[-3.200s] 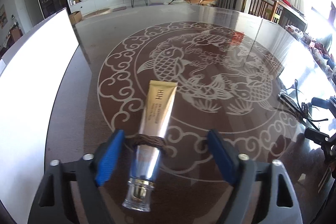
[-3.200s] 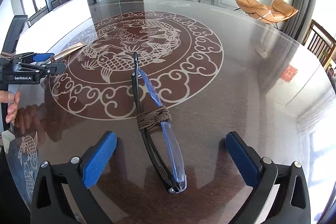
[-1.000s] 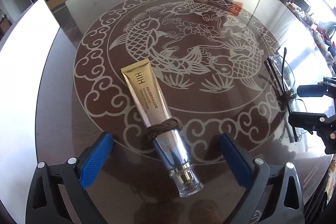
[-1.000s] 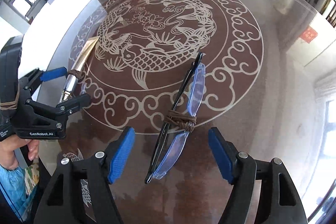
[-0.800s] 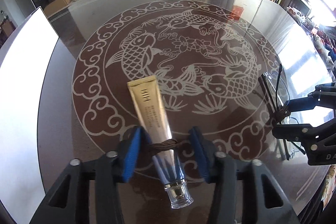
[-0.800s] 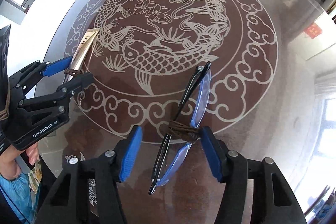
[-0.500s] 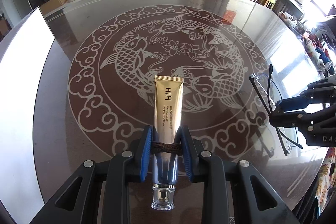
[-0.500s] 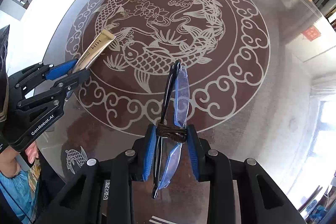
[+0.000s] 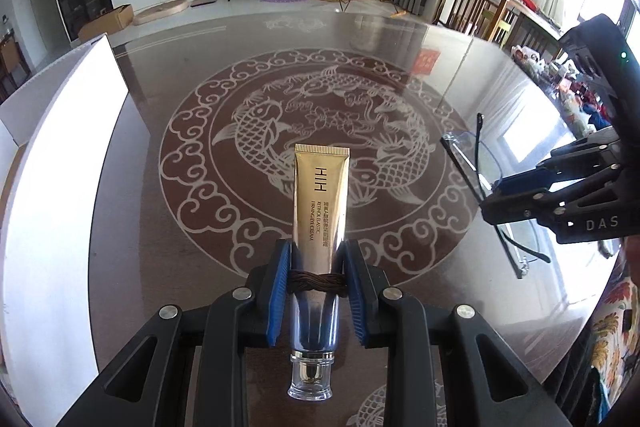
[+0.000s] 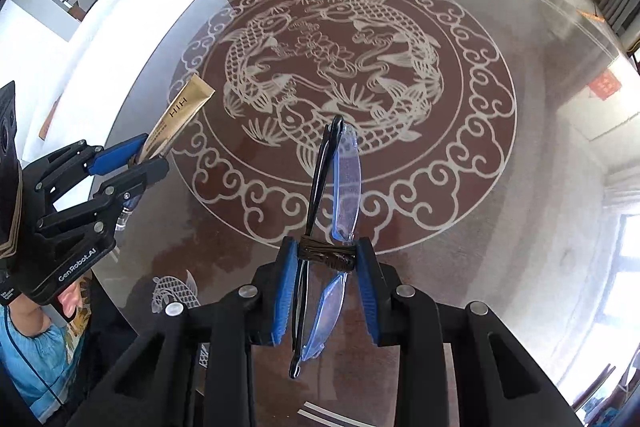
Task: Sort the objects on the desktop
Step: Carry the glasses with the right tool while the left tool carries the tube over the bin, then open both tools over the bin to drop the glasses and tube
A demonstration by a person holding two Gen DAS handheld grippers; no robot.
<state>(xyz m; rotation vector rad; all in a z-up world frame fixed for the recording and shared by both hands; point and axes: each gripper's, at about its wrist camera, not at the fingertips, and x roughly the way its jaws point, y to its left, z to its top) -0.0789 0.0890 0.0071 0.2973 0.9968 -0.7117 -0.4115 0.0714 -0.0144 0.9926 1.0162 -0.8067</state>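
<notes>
My left gripper [image 9: 316,267] is shut on a gold eye-cream tube [image 9: 320,195] with a brown cord round it, held above the glass table [image 9: 240,75], clear cap toward me. The tube also shows in the right wrist view [image 10: 180,115], in the left gripper [image 10: 144,155]. My right gripper [image 10: 326,259] is shut on folded black glasses with blue-tinted lenses [image 10: 346,183], also cord-wrapped and held above the table. The glasses show in the left wrist view [image 9: 476,167], in the right gripper [image 9: 504,199].
A white board [image 9: 60,147] stands along the table's left edge. The table carries a fish pattern [image 10: 332,67]. Wooden chairs [image 9: 480,7] stand at the far right. The person's blue sleeve [image 10: 24,347] is at the lower left.
Both grippers have closed: the left on the tube, the right on the glasses. Both things have lifted off the table and now point straight ahead.
</notes>
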